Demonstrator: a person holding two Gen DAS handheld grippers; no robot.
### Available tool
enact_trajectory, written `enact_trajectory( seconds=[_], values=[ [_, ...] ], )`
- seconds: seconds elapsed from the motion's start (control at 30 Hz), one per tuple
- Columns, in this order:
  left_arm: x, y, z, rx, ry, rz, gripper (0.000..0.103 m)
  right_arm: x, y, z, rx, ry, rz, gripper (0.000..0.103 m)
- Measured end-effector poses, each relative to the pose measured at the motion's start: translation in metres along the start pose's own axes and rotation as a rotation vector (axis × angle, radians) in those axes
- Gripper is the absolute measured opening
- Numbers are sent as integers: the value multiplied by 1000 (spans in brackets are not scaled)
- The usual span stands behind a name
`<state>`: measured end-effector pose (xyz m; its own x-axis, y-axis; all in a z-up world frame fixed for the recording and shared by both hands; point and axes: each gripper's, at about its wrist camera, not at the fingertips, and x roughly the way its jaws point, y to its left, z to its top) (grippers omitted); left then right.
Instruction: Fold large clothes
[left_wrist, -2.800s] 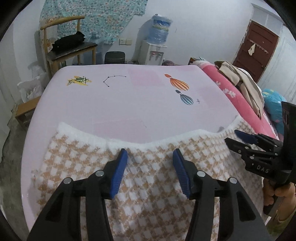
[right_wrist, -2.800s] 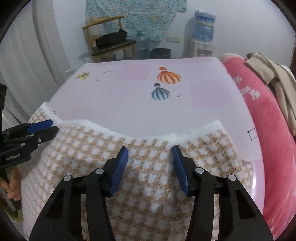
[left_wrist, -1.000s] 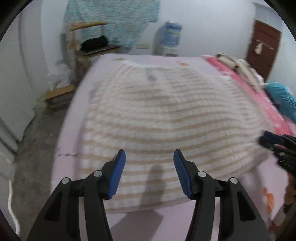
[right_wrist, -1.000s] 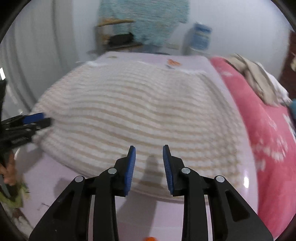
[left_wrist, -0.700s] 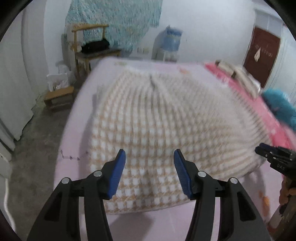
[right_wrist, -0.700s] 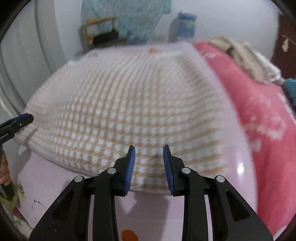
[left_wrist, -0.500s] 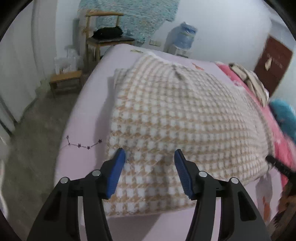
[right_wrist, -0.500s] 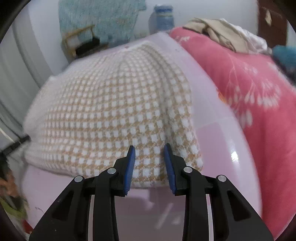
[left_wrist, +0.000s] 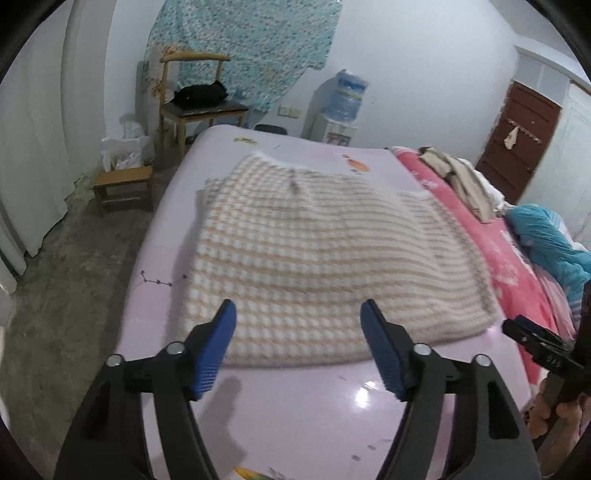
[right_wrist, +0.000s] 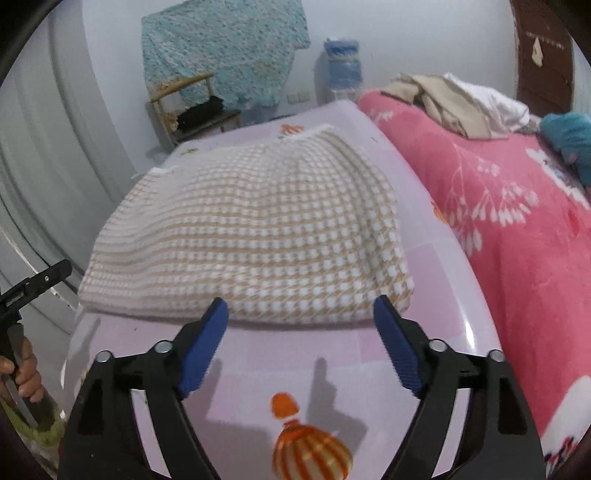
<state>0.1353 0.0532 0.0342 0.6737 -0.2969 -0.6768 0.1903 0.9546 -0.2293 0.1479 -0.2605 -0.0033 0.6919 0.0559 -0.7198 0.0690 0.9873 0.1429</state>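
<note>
Left gripper (left_wrist: 297, 314) and right gripper (right_wrist: 297, 314) jaws opening, empty, pulled back off folded sweater (left_wrist: 325, 251)

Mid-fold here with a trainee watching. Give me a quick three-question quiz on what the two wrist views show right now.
1. True or false: the checked garment lies on the pink sheet.
2. Is the fabric between the left claw pads?
3. What lies right of the garment: A) pink floral blanket B) a rug?

Key: 1 true. 2 No; both the left and right claw are opening, free of fabric. 3 A.
</note>
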Motion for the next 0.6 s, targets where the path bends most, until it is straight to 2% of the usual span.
enact_trajectory(
  seconds=[0.03, 0.13, 0.2, 0.27, 0.37, 0.6],
  values=[
    [-6, -9, -1, 11, -12, 5, 82, -6, 5, 0, -12, -17, -11, 85],
    [-26, -29, -4, 43, -64, 15, 93, -30, 17, 0, -52, -87, -51, 93],
    [-40, -40, -4, 69, -103, 26, 97, -47, 24, 1, -76, -149, -69, 95],
    [-57, -53, -4, 117, -163, 46, 97, -62, 30, 2, -93, -198, -95, 95],
    [-73, -68, -4, 165, -202, 78, 98, -80, 39, 0, -111, -267, -144, 95],
    [-85, -92, -11, 194, -256, 241, 98, -109, 45, -9, -110, -428, -260, 95]
  ],
)
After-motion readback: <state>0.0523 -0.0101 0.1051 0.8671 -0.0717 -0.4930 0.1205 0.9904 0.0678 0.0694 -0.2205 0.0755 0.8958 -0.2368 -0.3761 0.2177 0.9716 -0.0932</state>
